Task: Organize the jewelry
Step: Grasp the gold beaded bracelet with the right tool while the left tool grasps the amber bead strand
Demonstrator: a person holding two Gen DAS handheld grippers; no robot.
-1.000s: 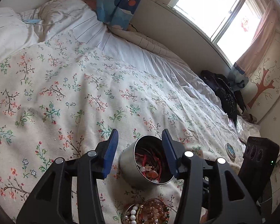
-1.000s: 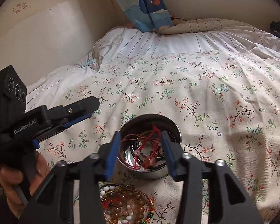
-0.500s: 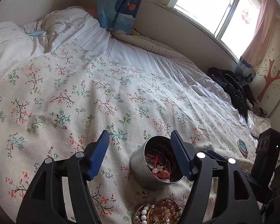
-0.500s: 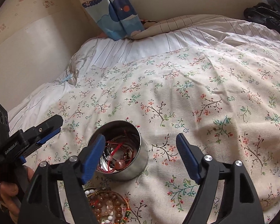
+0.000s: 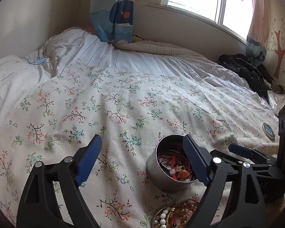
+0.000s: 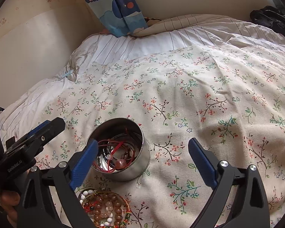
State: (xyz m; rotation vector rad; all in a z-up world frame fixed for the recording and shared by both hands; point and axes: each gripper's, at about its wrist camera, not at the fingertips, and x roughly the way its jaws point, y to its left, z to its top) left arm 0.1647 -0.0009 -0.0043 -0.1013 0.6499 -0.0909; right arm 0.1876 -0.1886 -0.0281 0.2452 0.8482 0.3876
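Observation:
A round metal tin [image 5: 161, 174] [image 6: 140, 161] stands upright on the floral bedspread, holding red cords and beads. Close in front of it lies a small dish of bead bracelets [image 5: 177, 215] [image 6: 106, 208]. My left gripper [image 5: 142, 159] is open and empty, held above the bedspread with the tin just inside its right finger. My right gripper [image 6: 143, 161] is open and empty, with the tin just inside its left finger. The left gripper also shows at the left edge of the right wrist view [image 6: 39, 134].
The floral bedspread [image 5: 123, 102] covers a wide bed. White rumpled bedding [image 5: 15, 72] lies at the far left. A small round lid [image 5: 268, 130] lies at the far right. Dark clothing [image 5: 245, 72] is heaped by the window wall.
Both grippers have opened wide and pulled back from the tin. The left has shifted left and the right has shifted right, so the tin now sits off-centre in each view.

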